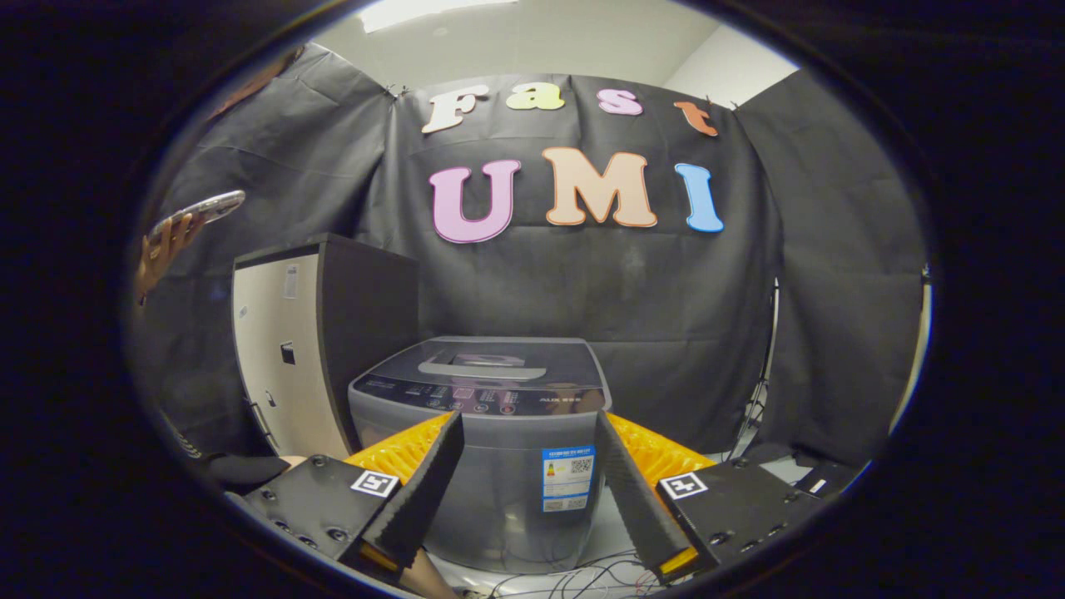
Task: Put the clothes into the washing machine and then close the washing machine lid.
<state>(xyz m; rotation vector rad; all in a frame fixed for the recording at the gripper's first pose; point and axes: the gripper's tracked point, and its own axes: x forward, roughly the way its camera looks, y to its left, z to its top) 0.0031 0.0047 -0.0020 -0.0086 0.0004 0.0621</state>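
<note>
Gripper view: jaws apart before closed washing machine (491, 399).

The washing machine (481, 433) stands just ahead of the tool (527, 433), whose two fingers are spread apart with nothing between them. Its lid (491, 366) lies shut on top. A cabinet (320, 341) stands left of the machine, just beside it. A hand (162, 249) holding a phone (204, 208) is farther left, above. Cables (582, 578) lie on the floor below the machine.
</note>
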